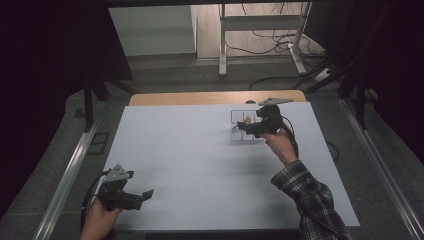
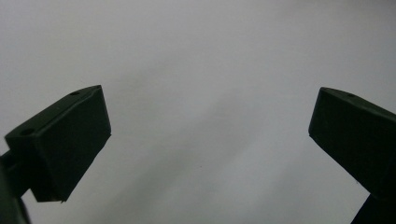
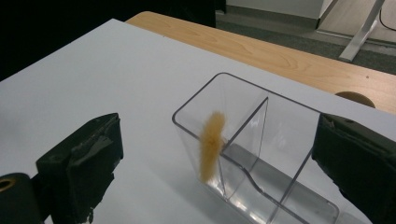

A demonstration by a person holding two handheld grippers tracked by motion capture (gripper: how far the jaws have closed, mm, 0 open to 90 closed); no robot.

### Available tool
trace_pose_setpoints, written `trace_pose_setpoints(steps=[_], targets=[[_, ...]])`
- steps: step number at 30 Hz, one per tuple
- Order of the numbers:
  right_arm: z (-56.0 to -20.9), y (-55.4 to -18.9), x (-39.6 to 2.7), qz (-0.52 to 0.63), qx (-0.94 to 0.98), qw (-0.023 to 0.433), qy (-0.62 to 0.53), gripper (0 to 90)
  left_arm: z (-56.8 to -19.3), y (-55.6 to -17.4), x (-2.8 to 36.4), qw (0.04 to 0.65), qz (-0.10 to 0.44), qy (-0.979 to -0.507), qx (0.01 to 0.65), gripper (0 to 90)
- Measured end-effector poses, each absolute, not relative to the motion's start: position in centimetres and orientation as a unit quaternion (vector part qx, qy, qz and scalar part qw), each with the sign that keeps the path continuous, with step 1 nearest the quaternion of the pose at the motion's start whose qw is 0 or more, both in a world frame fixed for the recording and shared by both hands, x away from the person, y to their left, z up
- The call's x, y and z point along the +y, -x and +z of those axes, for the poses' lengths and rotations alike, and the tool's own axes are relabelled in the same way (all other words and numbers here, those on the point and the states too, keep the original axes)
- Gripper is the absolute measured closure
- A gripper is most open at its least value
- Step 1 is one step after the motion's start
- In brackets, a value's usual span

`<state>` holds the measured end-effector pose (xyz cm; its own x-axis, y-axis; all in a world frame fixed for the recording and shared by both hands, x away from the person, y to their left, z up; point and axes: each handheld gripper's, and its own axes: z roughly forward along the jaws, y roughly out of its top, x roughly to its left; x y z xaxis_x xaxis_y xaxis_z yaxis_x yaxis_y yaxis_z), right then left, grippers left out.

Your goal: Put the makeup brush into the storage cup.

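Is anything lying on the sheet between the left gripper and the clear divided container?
No. In the high view, the white sheet is bare from the left gripper to the clear container.

clear divided box [image 3: 252, 154] blocks right tool [image 3: 215, 172]

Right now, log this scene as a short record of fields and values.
surface: white table top
container: clear divided box, upright, far right of the table
contents: tan fuzzy piece, blurred, in the box's left compartment
right gripper: open, at the box, jaws apart and gripping nothing
left gripper: open, empty, over the near left of the table
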<state>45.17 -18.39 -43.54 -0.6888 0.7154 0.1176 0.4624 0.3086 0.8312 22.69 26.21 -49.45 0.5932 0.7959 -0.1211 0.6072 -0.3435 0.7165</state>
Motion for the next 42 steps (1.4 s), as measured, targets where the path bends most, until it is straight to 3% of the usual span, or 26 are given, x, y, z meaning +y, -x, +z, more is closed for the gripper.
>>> trace_pose_setpoints(steps=[42], targets=[[-44.4, -41.6, -19.7, 0.426, 0.823, 0.132, -0.351, 1.5, -49.4, -22.7, 26.3, 0.379, 0.126, -0.809, 0.431, 0.0]])
